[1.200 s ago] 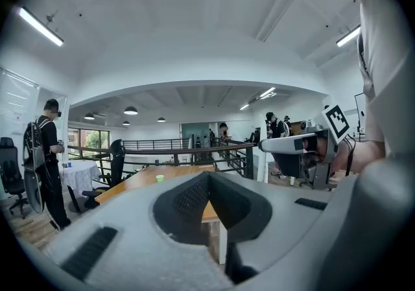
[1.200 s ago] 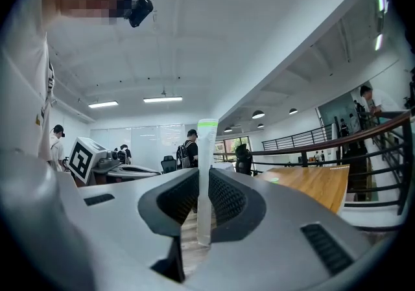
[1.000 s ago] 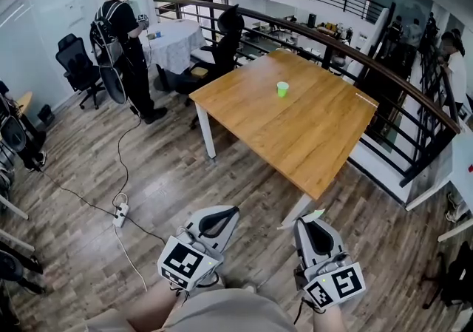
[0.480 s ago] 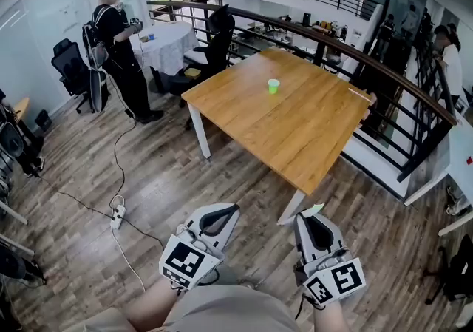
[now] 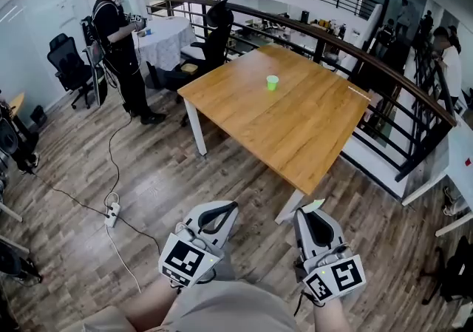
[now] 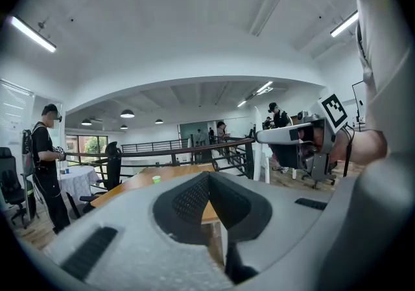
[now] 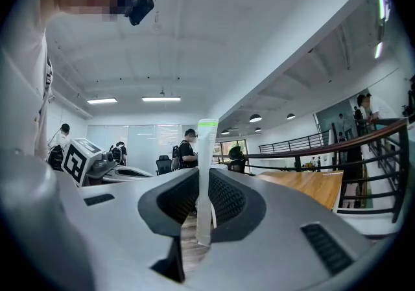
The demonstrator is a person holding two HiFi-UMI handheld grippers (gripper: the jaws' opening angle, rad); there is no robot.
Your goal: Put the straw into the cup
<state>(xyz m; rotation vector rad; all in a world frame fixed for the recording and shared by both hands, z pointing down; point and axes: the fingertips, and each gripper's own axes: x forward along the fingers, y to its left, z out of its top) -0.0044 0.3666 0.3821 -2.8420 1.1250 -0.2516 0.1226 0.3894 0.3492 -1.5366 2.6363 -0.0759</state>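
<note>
A straw (image 7: 206, 153), pale with a green band near its top, is held upright between the jaws of the right gripper (image 7: 206, 183), which are closed almost together on it. Its lower end is seen just below the pads. In the head view the straw's top is seen poking out at that gripper's tip. The jaws of the left gripper (image 6: 209, 179) are pressed together, and nothing is held between them. Both grippers are carried low and side by side over the wooden floor (image 5: 170, 175), short of the near corner of the table (image 5: 295, 138). The green cup (image 5: 273, 82) is stood upright on the table towards its far side, well apart from the straw and both grippers. A person in black (image 5: 118, 35) is seen standing beyond the table's left end.
</note>
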